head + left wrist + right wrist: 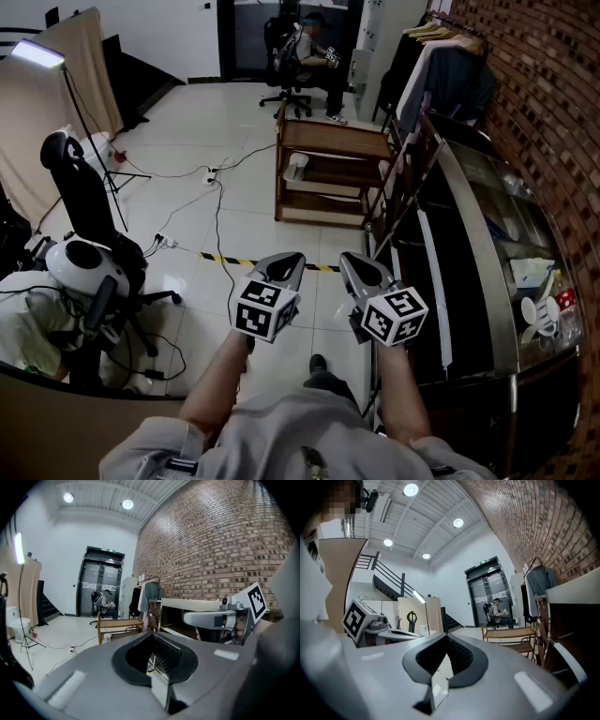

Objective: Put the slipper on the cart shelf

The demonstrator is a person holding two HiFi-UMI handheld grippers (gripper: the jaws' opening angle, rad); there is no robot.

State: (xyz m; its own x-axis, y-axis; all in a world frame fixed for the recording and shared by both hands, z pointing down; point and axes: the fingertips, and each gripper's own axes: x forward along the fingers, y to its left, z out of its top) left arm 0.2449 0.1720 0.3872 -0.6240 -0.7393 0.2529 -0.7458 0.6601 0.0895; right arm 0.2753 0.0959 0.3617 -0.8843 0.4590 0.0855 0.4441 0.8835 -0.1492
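A wooden cart (333, 173) with open shelves stands on the tiled floor a few steps ahead. A pale thing that looks like the slipper (296, 167) lies at the left end of its lower shelf. My left gripper (286, 261) and right gripper (354, 261) are held side by side at waist height, well short of the cart. Both are shut, with nothing between the jaws. The cart (119, 624) shows small beyond the closed left gripper (152, 637), with a pale spot (107, 637) low on it. Past the closed right gripper (446, 638), the cart (511, 634) appears too.
A glass display counter (487, 253) runs along the brick wall at my right, with a clothes rack (450, 56) behind it. Cables (216, 211) and a yellow-black floor strip (225, 258) cross the floor. An office chair (84, 206) stands at left. A seated person (309, 47) is by the far door.
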